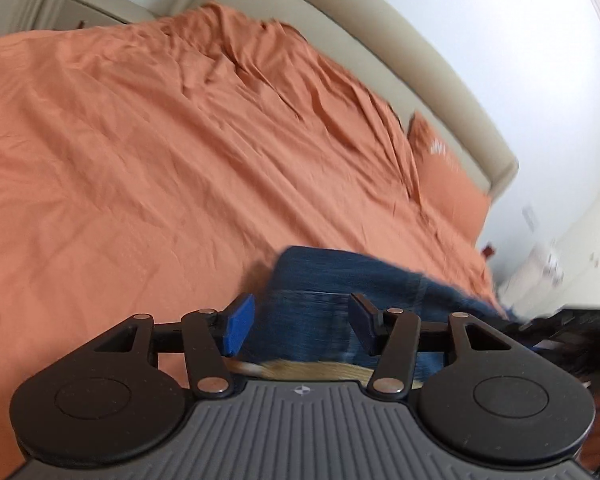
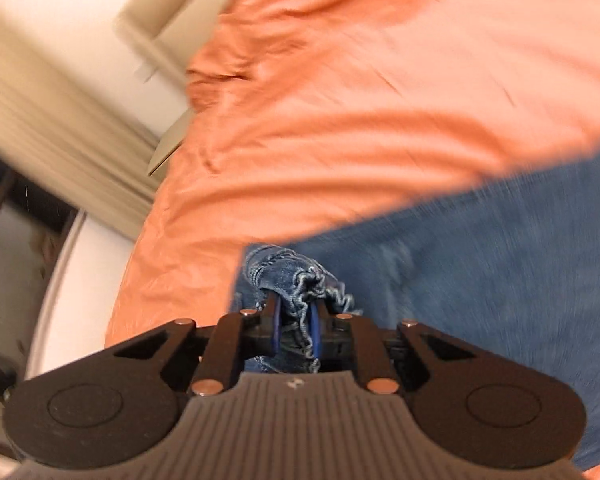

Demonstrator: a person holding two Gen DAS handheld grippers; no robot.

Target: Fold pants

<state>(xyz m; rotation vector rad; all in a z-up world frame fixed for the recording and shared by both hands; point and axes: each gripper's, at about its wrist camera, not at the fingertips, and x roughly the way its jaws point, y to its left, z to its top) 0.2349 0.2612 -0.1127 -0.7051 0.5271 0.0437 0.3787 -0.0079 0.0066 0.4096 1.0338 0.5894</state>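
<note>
Blue denim pants (image 1: 320, 304) lie on an orange bedsheet (image 1: 140, 140). In the left wrist view my left gripper (image 1: 302, 324) is open, its blue pads (image 1: 240, 322) standing wide apart over the near end of the pants, with nothing between them. In the right wrist view my right gripper (image 2: 296, 326) is shut on a bunched, frayed hem of the pants (image 2: 300, 280). The rest of the denim (image 2: 480, 272) spreads to the right, blurred by motion.
A beige headboard (image 1: 420, 52) runs along the bed's far side, with an orange pillow (image 1: 448, 176) against it. A white wall and cabinet stand at the right. In the right wrist view the bed edge, curtain (image 2: 60, 152) and floor lie to the left.
</note>
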